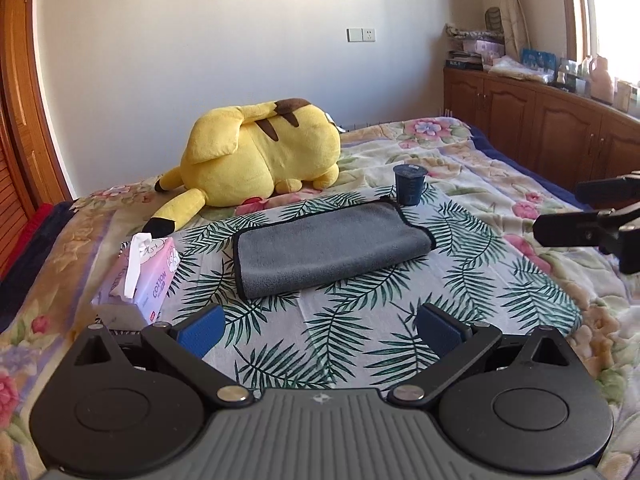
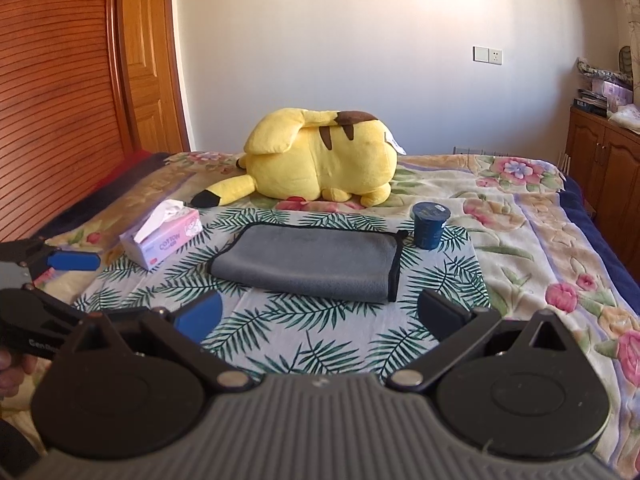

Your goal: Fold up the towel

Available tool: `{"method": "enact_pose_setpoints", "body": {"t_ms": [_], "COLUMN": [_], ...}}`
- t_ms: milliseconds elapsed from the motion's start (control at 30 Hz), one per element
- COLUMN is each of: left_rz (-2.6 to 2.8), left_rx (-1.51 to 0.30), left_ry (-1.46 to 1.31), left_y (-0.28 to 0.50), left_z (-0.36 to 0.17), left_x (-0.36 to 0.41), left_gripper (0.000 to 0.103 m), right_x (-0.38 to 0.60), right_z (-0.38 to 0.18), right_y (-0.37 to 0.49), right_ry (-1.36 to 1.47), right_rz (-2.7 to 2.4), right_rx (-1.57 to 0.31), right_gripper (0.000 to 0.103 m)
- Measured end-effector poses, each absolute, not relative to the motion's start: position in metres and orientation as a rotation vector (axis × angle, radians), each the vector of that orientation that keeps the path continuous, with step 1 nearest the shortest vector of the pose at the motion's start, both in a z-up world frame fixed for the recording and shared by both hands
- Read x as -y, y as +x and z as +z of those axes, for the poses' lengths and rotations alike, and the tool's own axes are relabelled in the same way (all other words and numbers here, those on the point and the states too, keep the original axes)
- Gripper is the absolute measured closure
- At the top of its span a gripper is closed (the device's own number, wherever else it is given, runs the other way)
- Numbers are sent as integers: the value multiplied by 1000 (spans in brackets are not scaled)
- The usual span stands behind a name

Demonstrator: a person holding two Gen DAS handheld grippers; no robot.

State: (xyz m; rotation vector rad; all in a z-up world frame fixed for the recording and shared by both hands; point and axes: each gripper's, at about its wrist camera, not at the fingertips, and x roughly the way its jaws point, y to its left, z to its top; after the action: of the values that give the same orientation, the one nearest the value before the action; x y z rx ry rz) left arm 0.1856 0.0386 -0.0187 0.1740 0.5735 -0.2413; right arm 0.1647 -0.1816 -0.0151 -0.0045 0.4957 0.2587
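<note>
Two matching black hand-held grippers with blue finger pads.

The left gripper [image 1: 320,330] and the right gripper [image 2: 320,318] each have a grey ribbed body, two round black discs, angled black link arms joined by silver screws [image 1: 232,393], and triangular cut-outs. White "Gen" lettering [image 2: 38,346] marks one arm. A bit of skin [image 2: 10,368] shows at the edge.

A white wall [image 2: 340,40] is forming the rear boundary of the room, carrying a switch and socket plate [image 2: 487,55]. A wooden louvred door [image 2: 52,100] is standing on the left side. Brown wooden cabinets [image 1: 540,120] are running beneath a window [image 1: 616,8], through which daylight is entering. A bed with a floral blanket [image 2: 520,208] is occupying the floor area below.
</note>
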Motion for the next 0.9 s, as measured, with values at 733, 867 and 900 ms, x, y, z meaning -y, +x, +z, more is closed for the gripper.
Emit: {"method": "enact_pose_setpoints", "body": {"t_ms": [733,867,900], "left_rz": [-181,-172,-170], "left_rx": [-489,-485,-482], "left_ry": [147,167,172], "left_y": [108,100,98], "left_z": [10,7,7], "left_x": [-18,-12,-11], "left_gripper": [16,16,16], "right_x": [195,199,199], "right_z": [15,14,13], "right_y": [97,91,89], "right_ry": [1,17,20], "right_rz": [214,209,206], "right_rx": [-396,-387,-386], "right_gripper": [0,0,0]}}
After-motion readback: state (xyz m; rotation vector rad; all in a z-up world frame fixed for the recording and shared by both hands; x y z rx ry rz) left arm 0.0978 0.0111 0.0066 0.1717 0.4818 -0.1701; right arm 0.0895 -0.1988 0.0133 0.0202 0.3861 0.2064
